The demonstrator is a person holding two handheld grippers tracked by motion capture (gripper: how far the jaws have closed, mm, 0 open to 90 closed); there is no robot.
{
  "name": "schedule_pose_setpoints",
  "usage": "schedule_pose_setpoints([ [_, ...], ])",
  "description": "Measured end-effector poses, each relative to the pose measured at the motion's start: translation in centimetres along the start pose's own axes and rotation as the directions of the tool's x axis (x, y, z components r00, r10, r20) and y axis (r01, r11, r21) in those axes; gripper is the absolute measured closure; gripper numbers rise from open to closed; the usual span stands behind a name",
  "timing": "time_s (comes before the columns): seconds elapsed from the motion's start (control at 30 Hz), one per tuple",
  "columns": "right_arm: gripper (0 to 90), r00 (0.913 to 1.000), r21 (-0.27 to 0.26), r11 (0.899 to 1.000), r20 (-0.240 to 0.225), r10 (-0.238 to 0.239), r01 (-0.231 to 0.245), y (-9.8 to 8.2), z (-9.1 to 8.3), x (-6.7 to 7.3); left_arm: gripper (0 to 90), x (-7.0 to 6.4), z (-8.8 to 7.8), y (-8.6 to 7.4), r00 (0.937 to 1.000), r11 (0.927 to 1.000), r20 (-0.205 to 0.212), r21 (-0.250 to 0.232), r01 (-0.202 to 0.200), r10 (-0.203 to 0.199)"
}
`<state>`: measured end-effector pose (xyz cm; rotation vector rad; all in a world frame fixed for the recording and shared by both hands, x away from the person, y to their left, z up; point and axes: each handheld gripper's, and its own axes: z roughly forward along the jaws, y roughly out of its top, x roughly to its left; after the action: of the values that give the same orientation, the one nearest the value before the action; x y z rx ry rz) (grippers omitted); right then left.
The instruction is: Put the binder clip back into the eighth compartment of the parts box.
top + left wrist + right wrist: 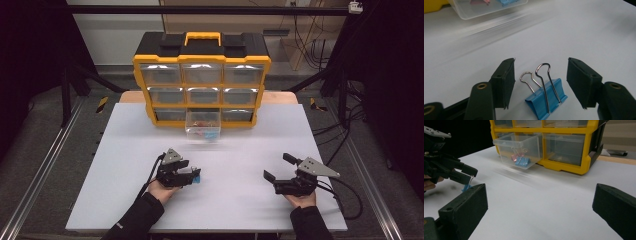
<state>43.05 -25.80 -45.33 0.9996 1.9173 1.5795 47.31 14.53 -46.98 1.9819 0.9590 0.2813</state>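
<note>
Binder clip (pixel 546 100), blue, lies on the white table (pixel 240 200) between the jaws of the left gripper (pixel 540 82). Both pads stand just off it, a gap showing on either side, so no clamp; wire handles point away from the camera. Landmark is the yellow organizer (pixel 202 80) at the table's far edge: clip sits well in front of it, toward the person's left, near the table's front edge. Organizer's bottom-middle clear drawer (pixel 202 126) is pulled out, with a pink clip (pixel 514 157) and another blue clip (pixel 522 161) inside. Right gripper (pixel 280 167) rests in front of the organizer on the right side, well apart from the blue binder clip, jaws wide apart, nothing between them.
</note>
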Motion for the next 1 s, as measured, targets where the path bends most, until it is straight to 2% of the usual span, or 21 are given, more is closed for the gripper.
schedule_pose_setpoints([
  [0.1, 0.5, 1.0000, -0.002, 1.000, 0.000, 0.002, -0.002, 0.01, -0.01, 0.01, 46.8, 0.07, 0.07, -0.02, 0.9999, 0.9999, 0.009, 0.004, 0.010, -0.010],
  [0.13, 0.5, 0.9997, -0.010, 1.000, -0.010, 0.024, -0.024, 0.06, -0.01, 0.17, 48.6, 0.10, 0.06, 0.00, 0.9998, 0.9999, 0.013, 0.005, 0.016, -0.016],
  [0.23, 0.5, 0.9996, -0.009, 1.000, -0.010, 0.025, -0.026, 0.06, -0.01, 0.17, 52.3, 0.10, 0.11, -0.02, 0.9995, 0.9996, 0.014, 0.002, 0.027, -0.027],
  [0.27, 0.5, 0.9996, -0.009, 1.000, -0.010, 0.026, -0.026, 0.06, -0.01, 0.18, 53.3, 0.12, 0.13, -0.03, 0.9994, 0.9996, 0.017, 0.003, 0.029, -0.029],
  [0.3, 0.5, 1.0000, -0.002, 1.000, 0.000, 0.001, -0.001, 0.01, -0.01, 0.01, 54.3, 0.13, 0.16, -0.05, 0.9993, 0.9995, 0.019, 0.004, 0.032, -0.032],
  [0.33, 0.5, 1.0000, -0.002, 1.000, 0.000, 0.002, -0.002, 0.01, -0.02, 0.01, 55.3, 0.15, 0.18, -0.06, 0.9994, 0.9995, 0.017, 0.007, 0.029, -0.029],
  [0.37, 0.5, 0.9996, -0.009, 1.000, -0.010, 0.026, -0.026, 0.06, -0.01, 0.18, 56.6, 0.16, 0.19, -0.07, 0.9993, 0.9995, 0.019, 0.009, 0.031, -0.031],
  [0.43, 0.5, 0.9996, -0.010, 1.000, -0.011, 0.026, -0.026, 0.06, -0.02, 0.17, 58.3, 0.15, 0.23, -0.09, 0.9990, 0.9992, 0.021, 0.009, 0.038, -0.038],
  [0.5, 0.5, 1.0000, -0.003, 1.000, 0.000, 0.003, -0.003, 0.02, -0.03, 0.01, 60.3, 0.21, 0.25, -0.11, 0.9991, 0.9992, 0.021, 0.016, 0.036, -0.036],
  [0.67, 0.5, 1.0000, -0.004, 1.000, 0.000, 0.001, -0.001, 0.03, -0.04, -0.01, 64.7, 0.22, 0.32, -0.15, 0.9986, 0.9986, 0.022, 0.023, 0.047, -0.048],
  [1.0, 0.5, 1.0000, -0.006, 1.000, -0.003, 0.004, -0.004, 0.04, -0.07, 0.00, 71.9, 0.18, 0.48, -0.17, 0.9985, 0.9987, 0.033, 0.025, 0.043, -0.044],
])
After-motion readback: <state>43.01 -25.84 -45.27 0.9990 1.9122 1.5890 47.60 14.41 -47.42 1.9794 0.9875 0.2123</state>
